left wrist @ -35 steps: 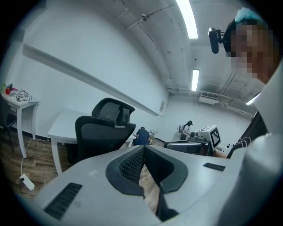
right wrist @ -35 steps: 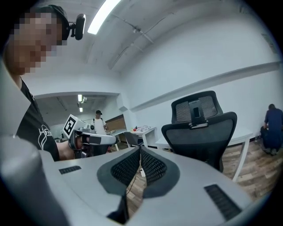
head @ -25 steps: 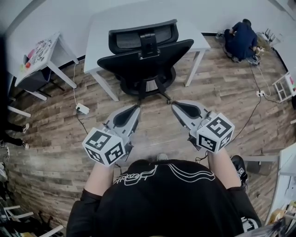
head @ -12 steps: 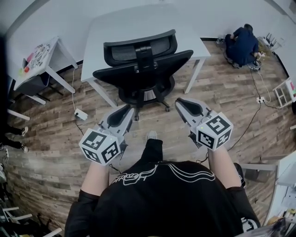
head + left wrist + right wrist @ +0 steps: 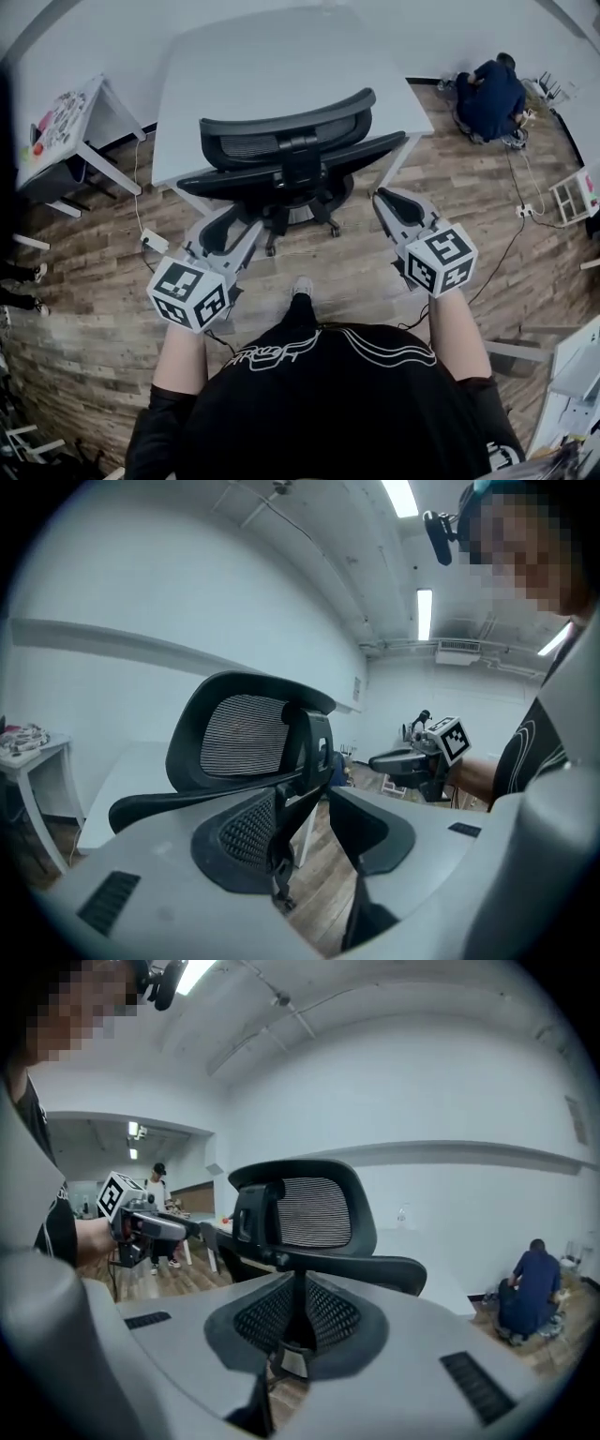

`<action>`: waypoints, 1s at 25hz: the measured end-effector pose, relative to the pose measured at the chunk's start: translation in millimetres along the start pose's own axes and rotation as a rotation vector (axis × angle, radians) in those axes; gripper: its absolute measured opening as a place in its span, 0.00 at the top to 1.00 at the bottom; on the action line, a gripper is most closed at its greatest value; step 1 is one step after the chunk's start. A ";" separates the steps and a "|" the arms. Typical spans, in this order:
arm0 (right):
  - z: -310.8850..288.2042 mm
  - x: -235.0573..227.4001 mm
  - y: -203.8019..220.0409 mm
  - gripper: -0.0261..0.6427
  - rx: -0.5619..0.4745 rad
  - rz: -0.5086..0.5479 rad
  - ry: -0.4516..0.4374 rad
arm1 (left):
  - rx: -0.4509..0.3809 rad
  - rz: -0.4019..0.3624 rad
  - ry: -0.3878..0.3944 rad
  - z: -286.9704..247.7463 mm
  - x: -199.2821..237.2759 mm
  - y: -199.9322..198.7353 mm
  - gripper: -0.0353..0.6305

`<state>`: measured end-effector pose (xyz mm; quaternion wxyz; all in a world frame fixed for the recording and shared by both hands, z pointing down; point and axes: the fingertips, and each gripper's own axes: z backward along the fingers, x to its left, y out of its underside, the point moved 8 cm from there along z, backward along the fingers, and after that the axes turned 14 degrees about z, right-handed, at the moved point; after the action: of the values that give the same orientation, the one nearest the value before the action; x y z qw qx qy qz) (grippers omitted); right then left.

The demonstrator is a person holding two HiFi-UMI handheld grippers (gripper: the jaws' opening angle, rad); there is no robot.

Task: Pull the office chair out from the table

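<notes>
Looking down in the head view, the black office chair [image 5: 291,155] stands right at the near edge of the white counter [image 5: 272,66]. Its mesh back is turned to the person. The left claw [image 5: 234,225] is just below the left end of the chair's wide black arm bar, very near it. The right claw [image 5: 396,200] is close beside the right end of that bar. So the chair sits between the two claws and a bit ahead of them. From up here it is hard to tell if either claw touches it. The floor [image 5: 103,281] is brown wood. A smaller counter [image 5: 70,117] stands off to the left, and a person in blue [image 5: 489,86] crouches far off at the right.

In the left gripper view, the left claw's two jaws are spread apart. The chair's mesh back and its black post show through the gap. They are farther on, not between the jaws. Nothing is pinched. The right claw shows past the chair, over at the right.

In the right gripper view, the right claw's jaws are apart too, with a thin gap. The chair's post shows through that gap, and the mesh back rises above the jaws. The chair is ahead of the jaws and is not held.
</notes>
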<state>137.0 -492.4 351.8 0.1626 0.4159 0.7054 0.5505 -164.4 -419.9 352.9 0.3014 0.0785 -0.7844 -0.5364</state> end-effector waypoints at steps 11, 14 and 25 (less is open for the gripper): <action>-46.1 -54.8 -8.8 0.59 0.168 0.355 0.030 | 0.069 -0.236 -0.145 -4.6 72.5 -31.7 0.59; -54.8 -61.5 -9.2 0.57 0.216 0.481 0.002 | 0.112 -0.299 -0.203 -5.4 91.6 -33.8 0.59; -85.7 -83.5 17.4 0.56 0.436 0.928 -0.048 | 0.392 -0.681 -0.237 -21.1 109.0 -23.4 0.59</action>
<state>135.4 -610.4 377.8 -0.1731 0.7219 0.5410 0.3952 -245.2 -495.0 379.5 -0.0066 0.3272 -0.8301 -0.4514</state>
